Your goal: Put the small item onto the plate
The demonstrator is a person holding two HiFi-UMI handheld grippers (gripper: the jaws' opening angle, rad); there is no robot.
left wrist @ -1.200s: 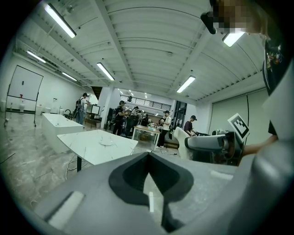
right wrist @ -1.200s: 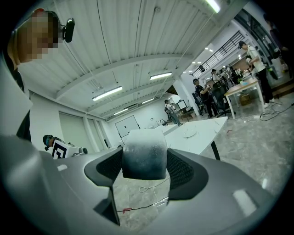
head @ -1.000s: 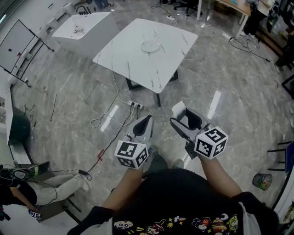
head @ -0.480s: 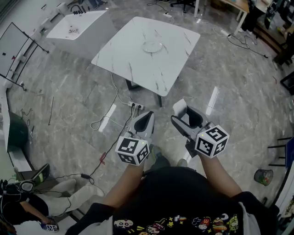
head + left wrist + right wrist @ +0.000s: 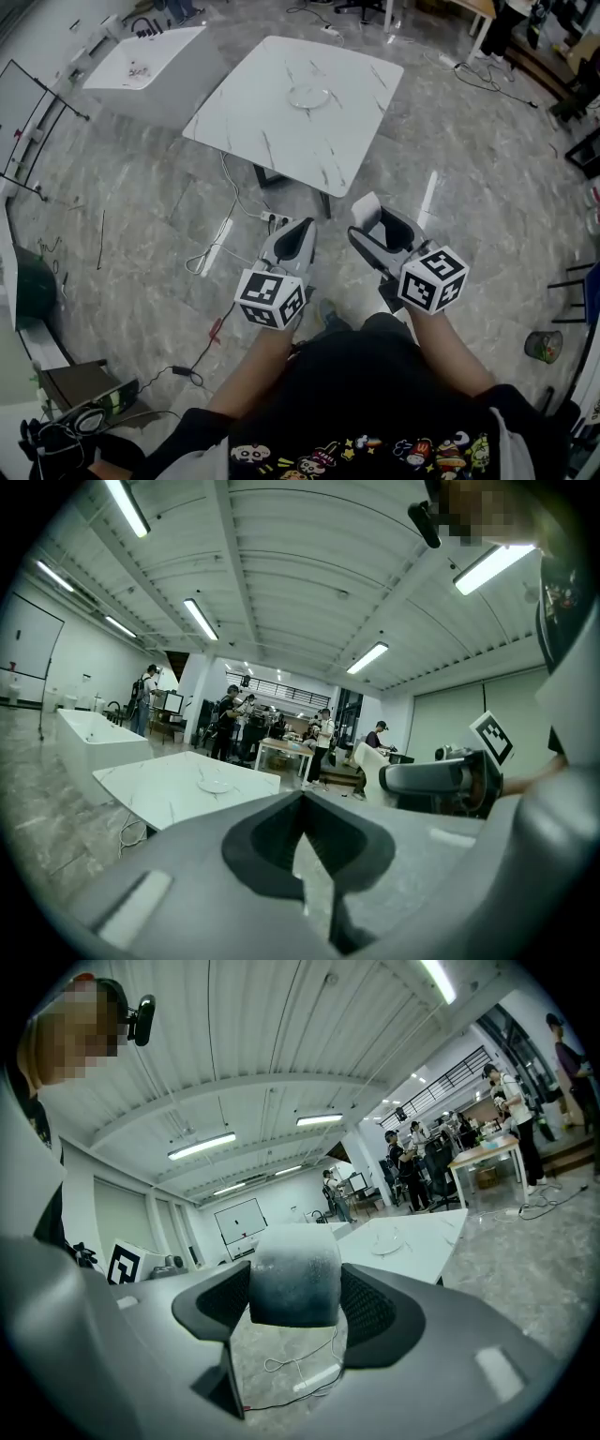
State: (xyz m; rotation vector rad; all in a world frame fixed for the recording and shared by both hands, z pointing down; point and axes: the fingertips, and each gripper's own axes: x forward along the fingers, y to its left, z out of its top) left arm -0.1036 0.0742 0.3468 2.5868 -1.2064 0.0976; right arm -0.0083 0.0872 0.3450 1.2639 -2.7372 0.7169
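Standing well back from the white table (image 5: 272, 131), the person holds both grippers out in front of the body. The right gripper (image 5: 375, 223) is clamped on a small white block (image 5: 293, 1274). The left gripper (image 5: 298, 236) has its jaws pressed together, with nothing between them. The plate (image 5: 310, 95) sits on the table, well apart from the block.

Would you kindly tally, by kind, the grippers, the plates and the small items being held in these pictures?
Grippers: 2 (left gripper shut with nothing in it, right gripper clamped on the block)
Plates: 1 (plate on the white marble table)
Small items held: 1 (small white block)
Total: 4
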